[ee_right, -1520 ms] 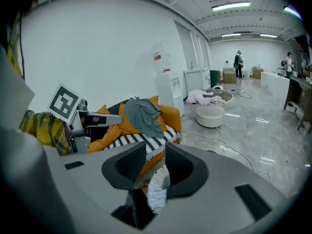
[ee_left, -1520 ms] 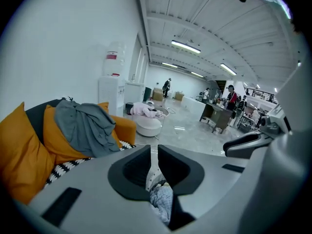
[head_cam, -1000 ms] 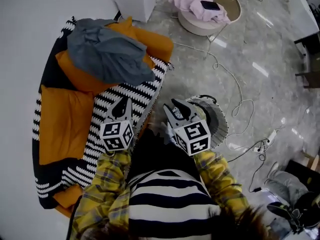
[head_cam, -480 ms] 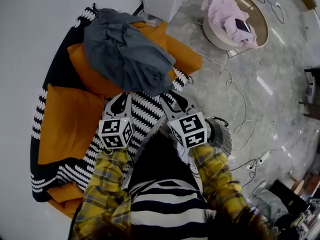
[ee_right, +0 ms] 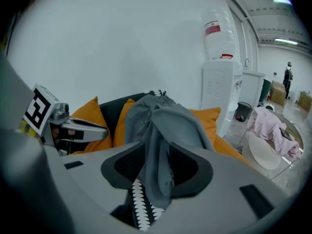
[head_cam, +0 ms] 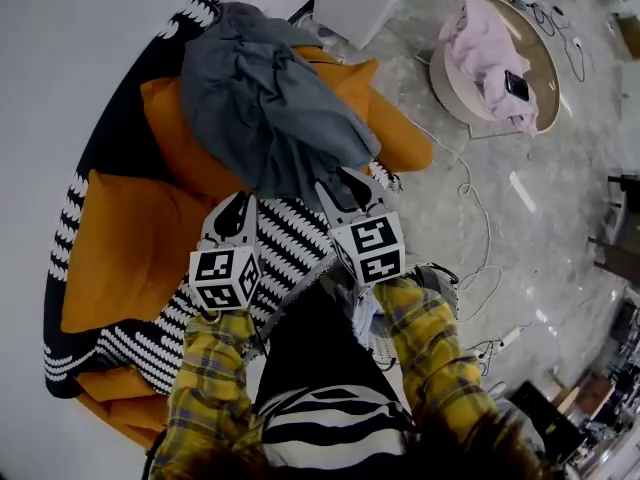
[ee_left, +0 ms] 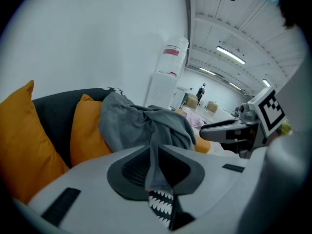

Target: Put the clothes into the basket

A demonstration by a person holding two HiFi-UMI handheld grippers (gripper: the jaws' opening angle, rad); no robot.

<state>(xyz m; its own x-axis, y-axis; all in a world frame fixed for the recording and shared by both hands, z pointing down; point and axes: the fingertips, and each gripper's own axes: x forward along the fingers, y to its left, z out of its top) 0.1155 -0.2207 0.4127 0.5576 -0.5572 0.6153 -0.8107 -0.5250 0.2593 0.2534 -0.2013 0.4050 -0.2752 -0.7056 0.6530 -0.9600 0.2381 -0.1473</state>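
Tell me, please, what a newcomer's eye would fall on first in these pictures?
A grey garment lies heaped over orange cushions on a zigzag-patterned sofa, upper left. Just below it are the left tongs, shut, and the right tongs, just opening with the hem between its jaws. A pink cloth lies on a round table, upper right.

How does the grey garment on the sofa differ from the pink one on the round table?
The grey garment is draped over orange cushions; the pink garment lies on the round table. A phone rests on the pink one; the grey one carries nothing. Both lie crumpled, unfolded.
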